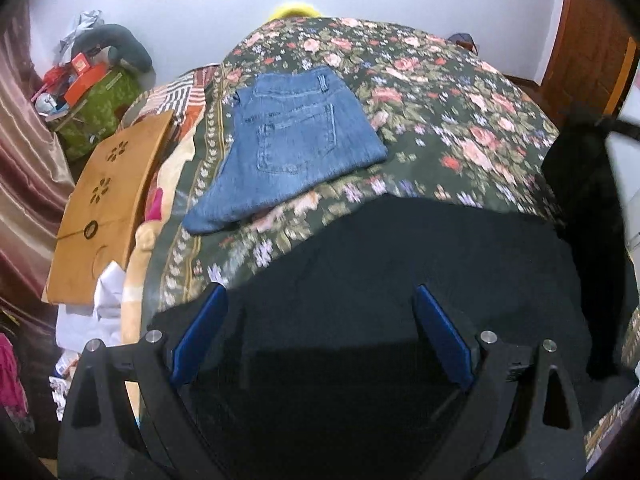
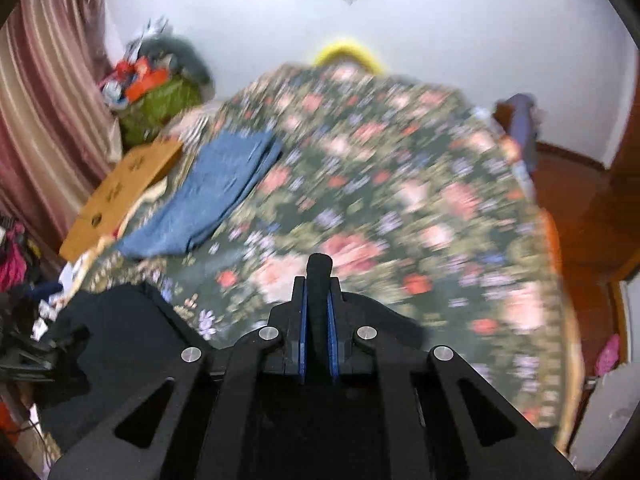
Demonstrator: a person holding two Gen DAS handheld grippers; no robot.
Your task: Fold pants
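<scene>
Black pants (image 1: 400, 264) lie spread on the near edge of the bed (image 1: 460, 120), over the floral bedspread. Left tool (image 1: 320, 336) hovers above them with blue pads wide apart, nothing between them but the cloth beneath; not gripping. Right tool (image 2: 319, 320) is closed tight on a fold of the same black fabric, a pinched ridge of it sticking up between the pads (image 2: 303, 332). Right-wrist view is motion-blurred.

Around it:
- folded blue jeans (image 1: 288, 144) sit farther up the bed, toward its left edge, well apart from the black pants
- wooden board with flower cutouts (image 1: 104, 208) leans off the bed's left edge, beside a striped cloth (image 1: 176, 96)
- green bag (image 1: 100, 112) piled with orange boxes and a grey neck pillow (image 1: 116, 44) stands past the board, near the wall
- pink-striped curtain (image 2: 44, 120) runs down the left side
- loose white and pink clothing heaps by the near left corner
- yellow object (image 2: 348, 54) peeks over the far edge of the bed
- wooden door (image 1: 588, 52) stands at the far right

Open bedspread lies between the black pants and the jeans.
</scene>
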